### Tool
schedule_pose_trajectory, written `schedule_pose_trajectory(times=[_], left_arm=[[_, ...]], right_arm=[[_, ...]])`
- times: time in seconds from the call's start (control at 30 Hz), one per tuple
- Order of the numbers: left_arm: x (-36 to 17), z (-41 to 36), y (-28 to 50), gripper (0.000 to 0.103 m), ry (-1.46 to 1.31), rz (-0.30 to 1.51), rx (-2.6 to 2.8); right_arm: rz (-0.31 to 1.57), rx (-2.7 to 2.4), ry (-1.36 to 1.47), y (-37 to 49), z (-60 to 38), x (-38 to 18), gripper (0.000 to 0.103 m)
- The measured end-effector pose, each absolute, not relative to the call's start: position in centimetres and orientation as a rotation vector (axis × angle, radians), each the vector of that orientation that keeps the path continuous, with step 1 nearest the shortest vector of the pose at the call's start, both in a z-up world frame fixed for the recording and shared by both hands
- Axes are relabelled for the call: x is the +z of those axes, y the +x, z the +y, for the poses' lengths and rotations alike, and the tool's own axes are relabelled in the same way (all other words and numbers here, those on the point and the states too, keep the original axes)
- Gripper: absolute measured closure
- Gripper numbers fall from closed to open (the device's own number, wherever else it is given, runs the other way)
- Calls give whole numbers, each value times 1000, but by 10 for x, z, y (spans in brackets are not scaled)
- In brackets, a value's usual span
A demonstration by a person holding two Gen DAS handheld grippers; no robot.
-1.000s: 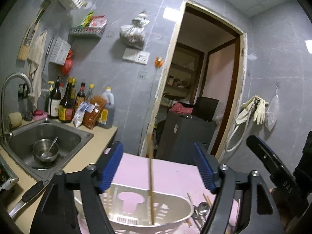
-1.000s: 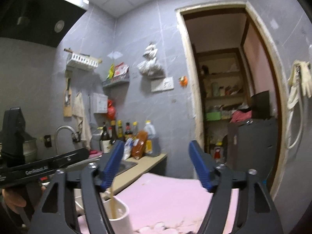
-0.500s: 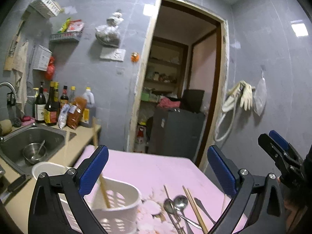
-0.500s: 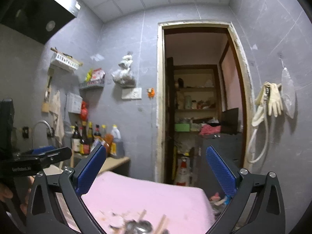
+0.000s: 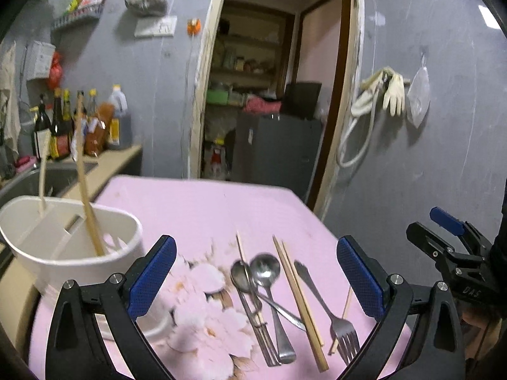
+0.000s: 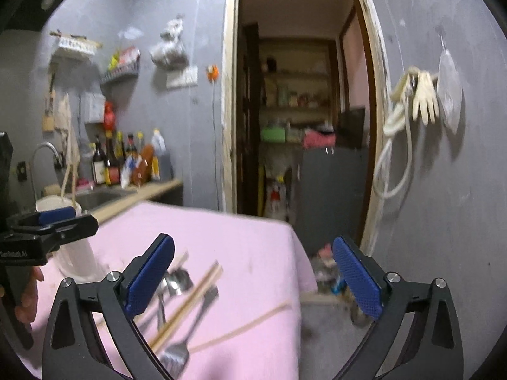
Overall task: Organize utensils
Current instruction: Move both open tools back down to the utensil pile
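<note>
the left gripper [image 5: 253, 278] hangs with its textured blue pads spread wide, holding nothing, above a loose heap on the pink flowered tablecloth [image 5: 202, 209]: two steel spoons [image 5: 264, 269], a steel fork [image 5: 336, 319] and pale wooden chopsticks [image 5: 299, 300]. the right gripper [image 6: 252, 280] is likewise spread and bare. at left, a white plastic caddy [image 5: 68, 250] holds two leaning chopsticks [image 5: 85, 190].
</note>
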State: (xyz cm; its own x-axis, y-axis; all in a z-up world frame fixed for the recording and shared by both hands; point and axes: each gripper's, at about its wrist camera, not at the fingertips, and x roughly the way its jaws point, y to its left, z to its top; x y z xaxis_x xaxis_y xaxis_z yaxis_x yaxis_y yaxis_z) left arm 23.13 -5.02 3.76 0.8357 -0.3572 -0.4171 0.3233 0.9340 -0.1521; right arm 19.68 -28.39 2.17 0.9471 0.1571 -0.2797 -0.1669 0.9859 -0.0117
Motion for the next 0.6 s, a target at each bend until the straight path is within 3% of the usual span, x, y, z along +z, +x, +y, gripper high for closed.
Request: schedule_pose_trajectory(times=[0.2,0.37,0.6], left_arm=[[17,-65,243,5,-48,562,-373],[4,-73,257,20,-35,648,-371],[-16,-75,279,37,-30,759,-348]], right_arm=[[452,171,-5,209,-295,-2,19],[604,208,41,225,-300,-21,37],[720,224,48,241,-298,-40,45]])
